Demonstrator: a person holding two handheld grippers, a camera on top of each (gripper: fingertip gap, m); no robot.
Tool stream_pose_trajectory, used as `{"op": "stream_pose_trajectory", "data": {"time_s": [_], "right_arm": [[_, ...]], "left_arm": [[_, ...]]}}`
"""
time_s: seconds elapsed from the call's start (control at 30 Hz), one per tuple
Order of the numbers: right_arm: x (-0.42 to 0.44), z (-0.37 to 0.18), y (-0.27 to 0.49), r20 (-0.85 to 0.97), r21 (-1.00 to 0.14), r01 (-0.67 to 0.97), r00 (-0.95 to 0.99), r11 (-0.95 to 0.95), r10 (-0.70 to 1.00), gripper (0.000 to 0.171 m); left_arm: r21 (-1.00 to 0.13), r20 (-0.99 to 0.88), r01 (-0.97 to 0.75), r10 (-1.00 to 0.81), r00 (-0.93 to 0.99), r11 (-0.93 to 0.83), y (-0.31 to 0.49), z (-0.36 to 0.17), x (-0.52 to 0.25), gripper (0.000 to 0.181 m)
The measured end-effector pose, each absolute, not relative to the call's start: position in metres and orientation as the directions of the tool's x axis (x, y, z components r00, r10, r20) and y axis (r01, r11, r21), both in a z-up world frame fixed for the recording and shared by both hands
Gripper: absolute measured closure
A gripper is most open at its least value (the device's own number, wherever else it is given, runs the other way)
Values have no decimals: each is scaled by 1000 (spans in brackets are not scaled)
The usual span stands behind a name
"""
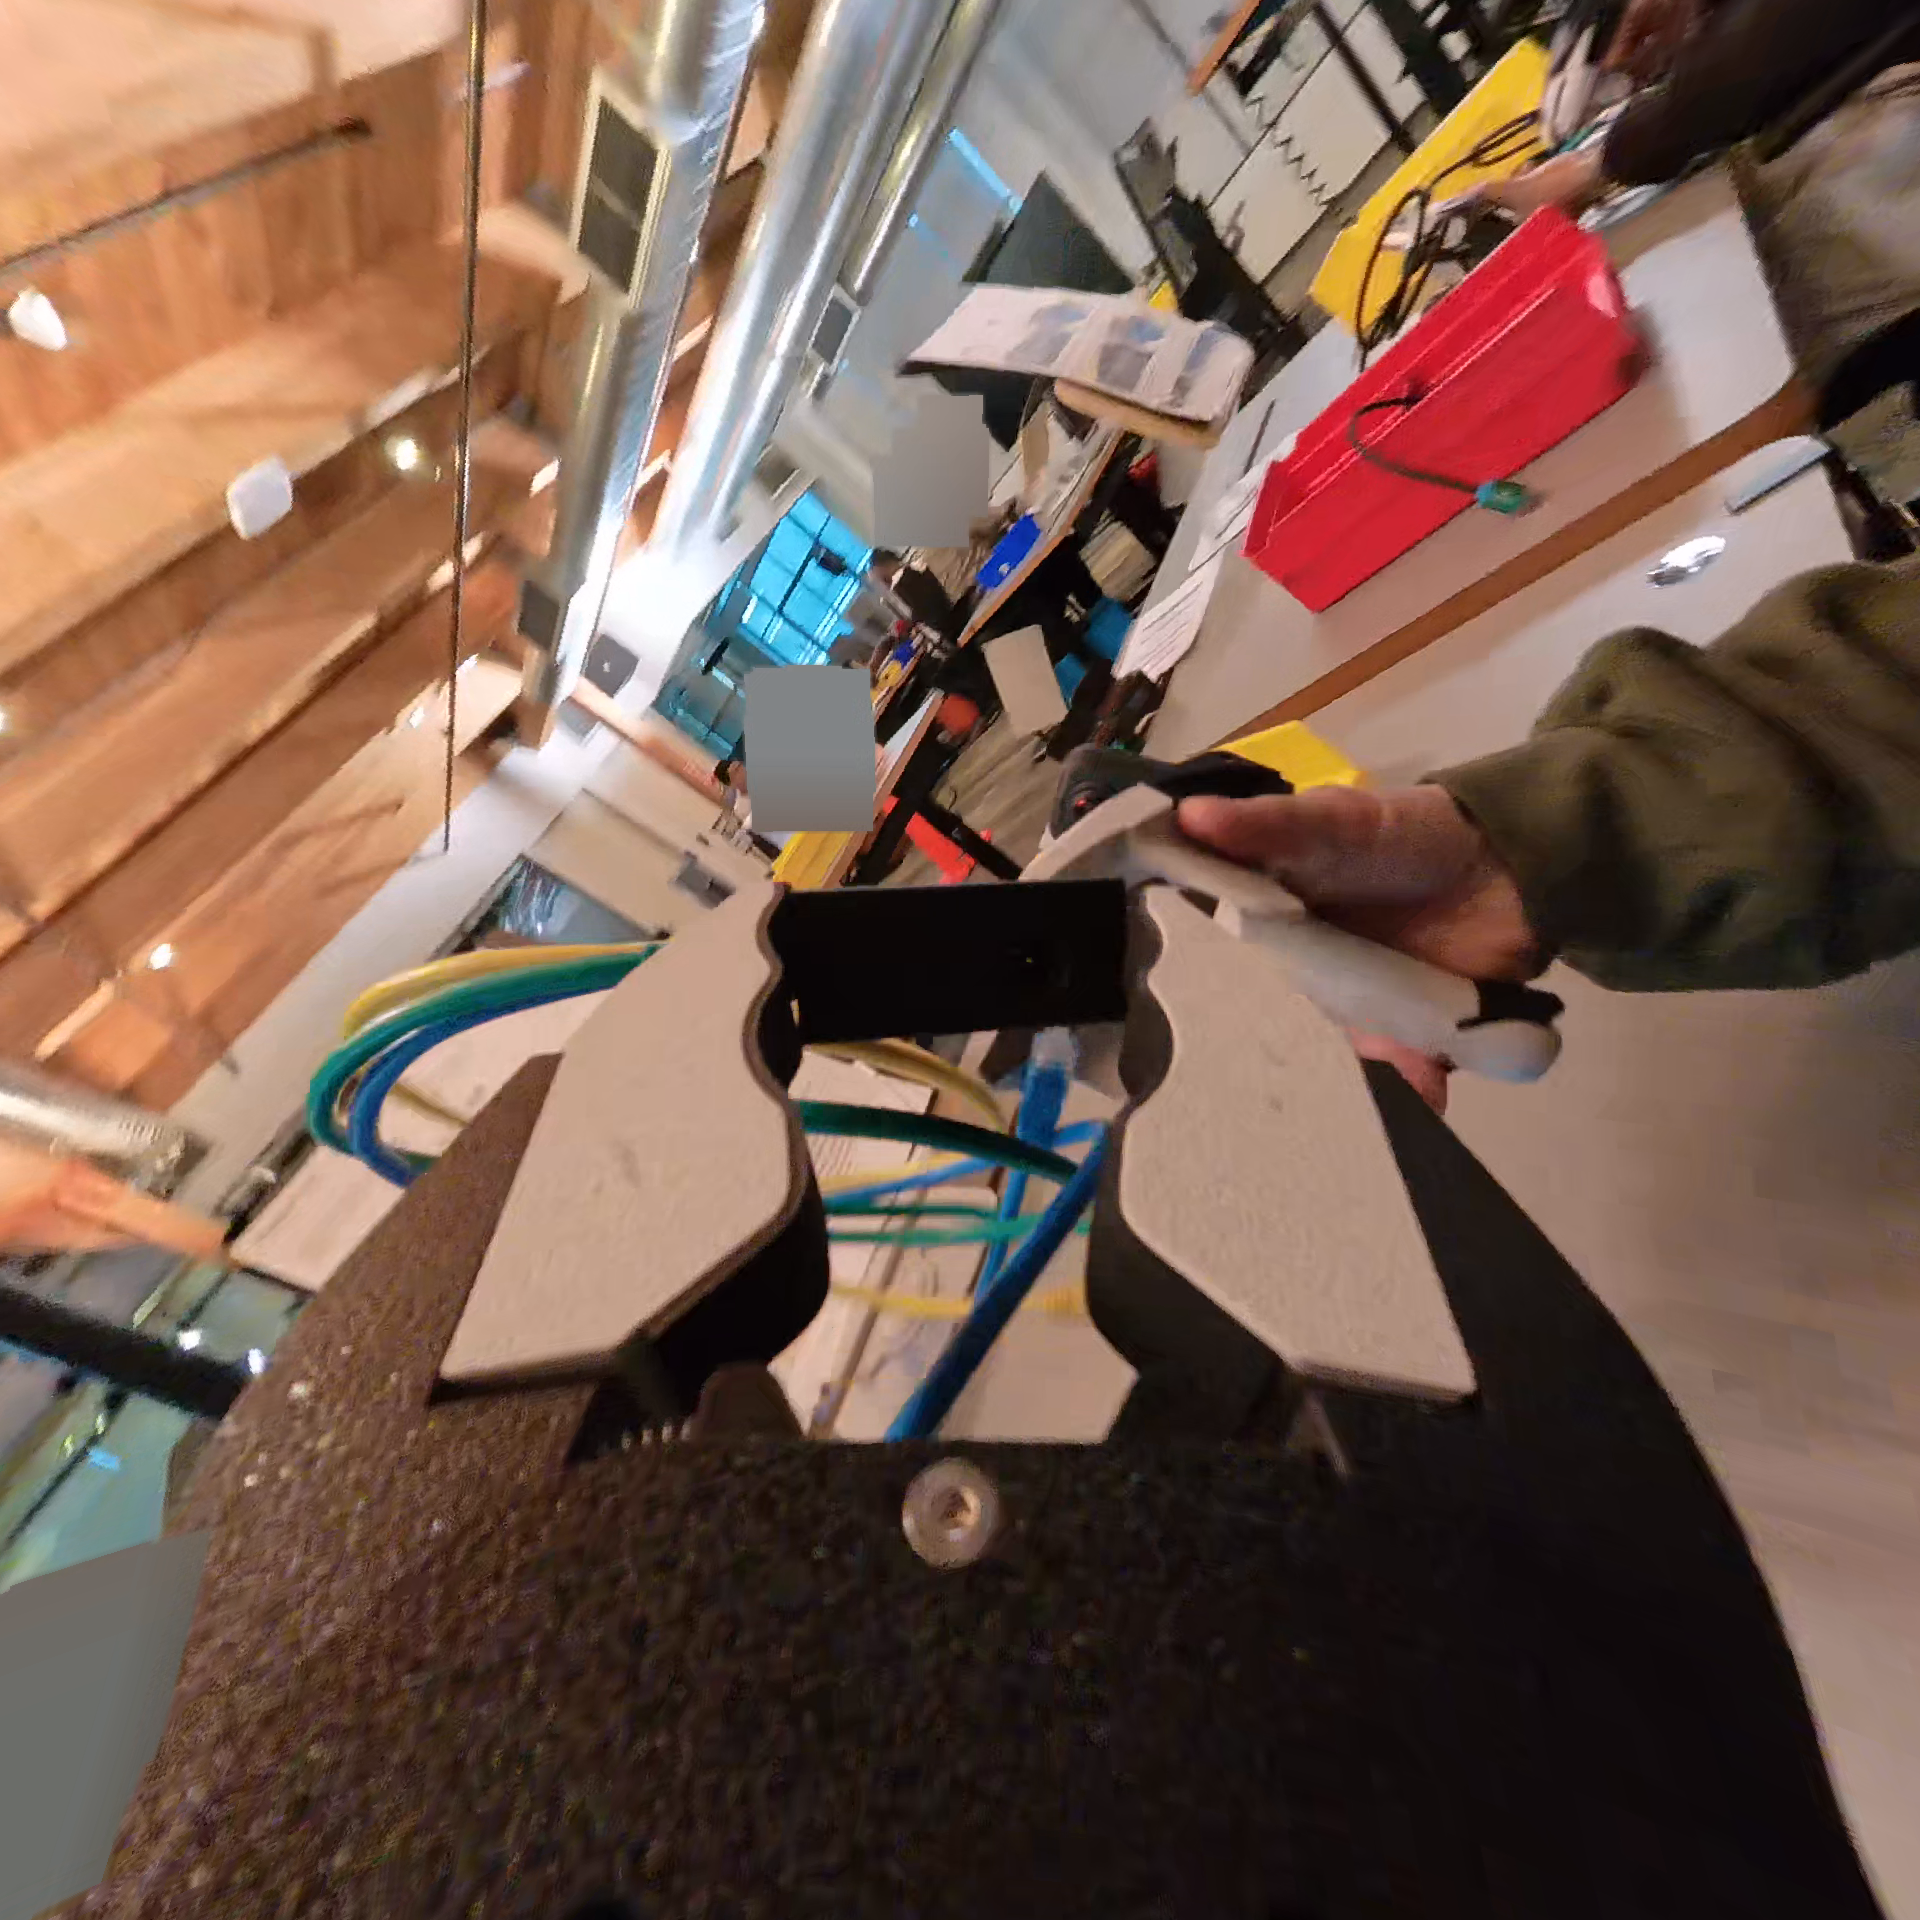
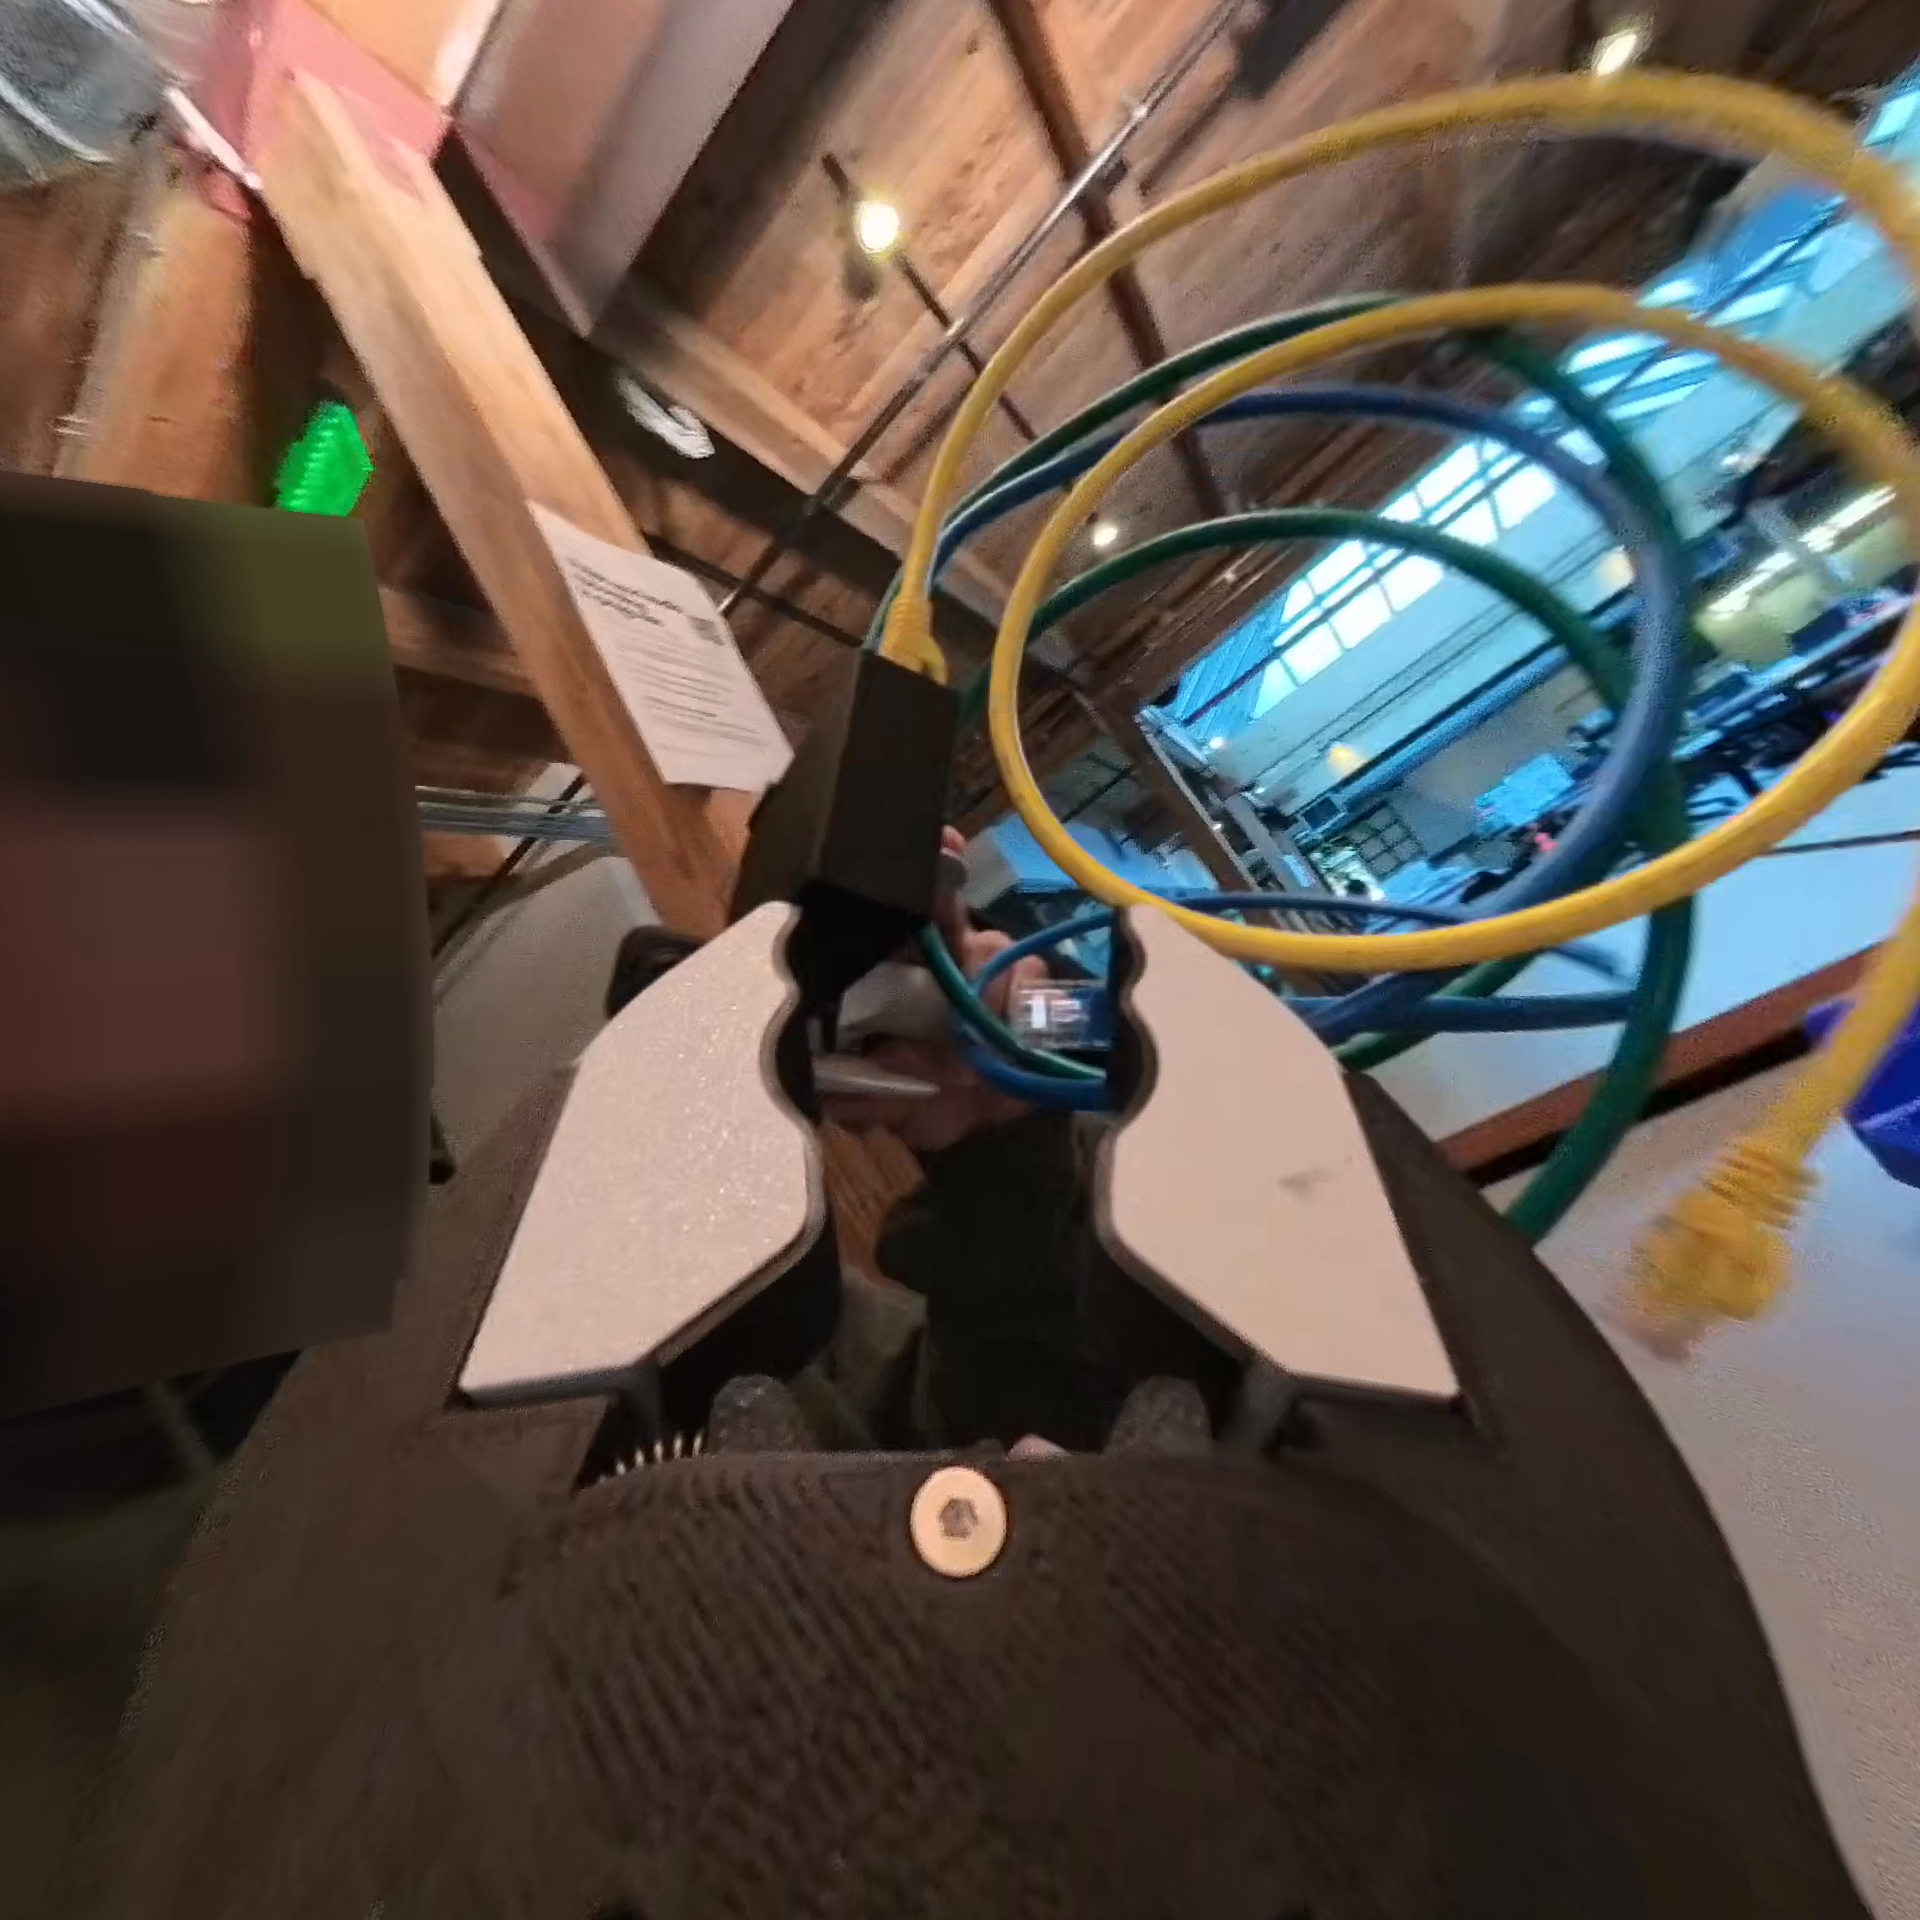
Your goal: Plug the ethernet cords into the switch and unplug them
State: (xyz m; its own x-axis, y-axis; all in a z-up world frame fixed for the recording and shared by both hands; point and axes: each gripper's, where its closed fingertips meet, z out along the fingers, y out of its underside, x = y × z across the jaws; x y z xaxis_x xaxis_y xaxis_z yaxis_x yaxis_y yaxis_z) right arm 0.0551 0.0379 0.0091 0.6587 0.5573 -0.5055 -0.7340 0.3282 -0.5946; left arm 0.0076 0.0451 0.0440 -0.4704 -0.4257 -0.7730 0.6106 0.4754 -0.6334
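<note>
My left gripper (image 1: pixel 951 966) is shut on a small black switch (image 1: pixel 935 956), held up in the air across its fingertips. Yellow (image 1: pixel 468 971), green (image 1: pixel 343 1070) and blue (image 1: pixel 374 1122) ethernet cords loop out from it. A blue plug (image 1: pixel 1044 1081) hangs just under the switch. In the right wrist view the switch (image 2: pixel 883 790) has a yellow plug (image 2: pixel 914 634) seated in its top. My right gripper (image 2: pixel 961 997) is open, with the blue plug (image 2: pixel 1049 1013) between its fingers, against the right one. A loose yellow plug (image 2: pixel 1725 1236) dangles at the right.
A pale table (image 1: pixel 1662 1247) lies to the right, with a red bin (image 1: pixel 1455 416) and a yellow bin (image 1: pixel 1434 177) farther back. A hand (image 1: pixel 1371 873) holds the right gripper (image 1: pixel 1299 935) beside the switch. A wooden post (image 2: pixel 468 468) bearing a paper sheet (image 2: pixel 665 665) stands behind. Spacing between my two grippers at the tips: around 7 cm.
</note>
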Motion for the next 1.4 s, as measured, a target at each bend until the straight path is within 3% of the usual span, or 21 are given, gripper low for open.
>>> {"op": "stream_pose_trajectory", "data": {"time_s": [0.07,0.17,0.27,0.33,0.4,0.53,0.6,0.67,0.87,1.03,1.2,1.4], "right_arm": [[47,16,27,-456,-642,-695,686,324,567,126],[44,9,16,-441,-731,-630,729,261,523,109],[65,-25,5,-480,-811,-563,796,159,369,112],[80,-32,-3,-506,-801,-573,803,175,313,108],[91,-37,-1,-559,-759,-622,774,191,298,113],[84,-73,24,-595,-772,-635,743,42,307,103],[82,-62,22,-611,-702,-707,663,92,432,112],[93,-67,26,-649,-651,-751,625,109,434,136],[115,-78,43,-665,-629,-748,659,213,351,138],[142,-78,42,-705,-508,-751,644,422,298,140],[166,-92,36,-822,-271,-729,515,629,243,141],[155,-95,50,-835,-305,-731,514,611,197,142]], "left_arm": [[-639,-769,634,-398,-501,436,41,44,6,122],[-678,-734,633,-397,-551,375,39,39,10,122],[-699,-715,601,-382,-586,387,37,21,22,122],[-708,-704,575,-353,-616,411,34,0,33,122],[-716,-691,548,-322,-648,432,30,-21,42,122],[-744,-644,514,-255,-721,427,19,-50,45,122],[-749,-629,507,-217,-746,427,19,-62,45,122],[-783,-597,494,-233,-768,378,22,-63,45,122],[-862,-492,389,-351,-796,326,46,-76,67,121],[-892,-442,372,-667,-600,257,69,-74,96,113],[-863,-491,305,-812,-315,404,77,-106,111,100],[-820,-542,293,-830,-127,491,74,-108,120,85]]}}
